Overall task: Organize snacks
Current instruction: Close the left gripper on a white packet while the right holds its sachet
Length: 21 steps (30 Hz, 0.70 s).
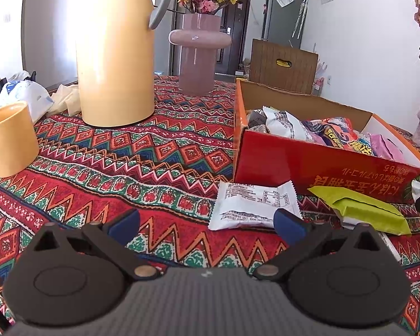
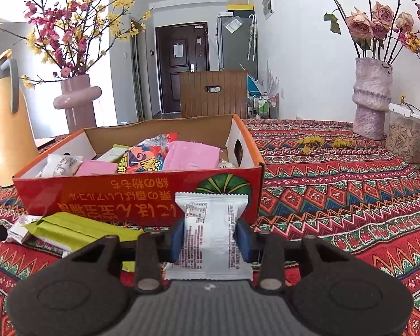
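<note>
A red cardboard box (image 1: 316, 165) full of snack packets stands on the patterned tablecloth; it also shows in the right wrist view (image 2: 98, 193). My left gripper (image 1: 207, 224) is open and empty, low over the cloth, with a white snack packet (image 1: 254, 205) lying just ahead of its right finger. A green packet (image 1: 369, 210) lies in front of the box, and shows in the right wrist view (image 2: 75, 231) too. My right gripper (image 2: 211, 240) is shut on a white snack packet (image 2: 210, 238), held in front of the box's near wall.
A yellow thermos jug (image 1: 114, 53), a yellow mug (image 1: 9, 140) and a pink vase (image 1: 198, 53) stand to the left of the box. A pink textured vase (image 2: 372, 98) and a clear jar (image 2: 406, 137) stand at the right. A wooden chair back (image 2: 212, 93) rises behind the table.
</note>
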Tool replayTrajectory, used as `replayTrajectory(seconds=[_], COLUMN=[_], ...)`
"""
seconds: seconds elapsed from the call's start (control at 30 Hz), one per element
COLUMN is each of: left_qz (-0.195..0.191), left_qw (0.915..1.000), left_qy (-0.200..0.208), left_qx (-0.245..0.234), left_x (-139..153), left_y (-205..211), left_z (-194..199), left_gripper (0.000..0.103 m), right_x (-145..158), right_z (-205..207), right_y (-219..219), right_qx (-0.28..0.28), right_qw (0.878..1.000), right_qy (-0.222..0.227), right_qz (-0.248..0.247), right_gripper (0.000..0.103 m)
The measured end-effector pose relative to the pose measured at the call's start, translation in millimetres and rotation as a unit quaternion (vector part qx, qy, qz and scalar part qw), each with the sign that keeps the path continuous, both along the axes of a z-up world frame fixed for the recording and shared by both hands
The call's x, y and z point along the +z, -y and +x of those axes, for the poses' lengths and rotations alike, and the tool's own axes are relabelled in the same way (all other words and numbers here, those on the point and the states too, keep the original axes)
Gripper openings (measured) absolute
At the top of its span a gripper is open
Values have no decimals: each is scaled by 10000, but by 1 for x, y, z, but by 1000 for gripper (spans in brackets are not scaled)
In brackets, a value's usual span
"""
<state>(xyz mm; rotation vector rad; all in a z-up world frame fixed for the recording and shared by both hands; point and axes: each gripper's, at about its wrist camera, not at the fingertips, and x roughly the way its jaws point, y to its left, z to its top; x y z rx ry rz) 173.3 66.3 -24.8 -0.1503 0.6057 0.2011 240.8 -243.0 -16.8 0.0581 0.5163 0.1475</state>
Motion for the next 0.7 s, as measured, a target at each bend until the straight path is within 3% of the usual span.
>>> replayTrajectory(seconds=[0.7], left_qz=[293], left_qw=[9991], left_qy=[-277], left_qx=[-99], left_x=[22], left_y=[3], left_z=[25], left_gripper=[103], right_x=[2], right_z=[-6], right_y=[10], right_qx=[34], right_qw=[9995], right_qy=[121], right_qz=[300], right_gripper=[39])
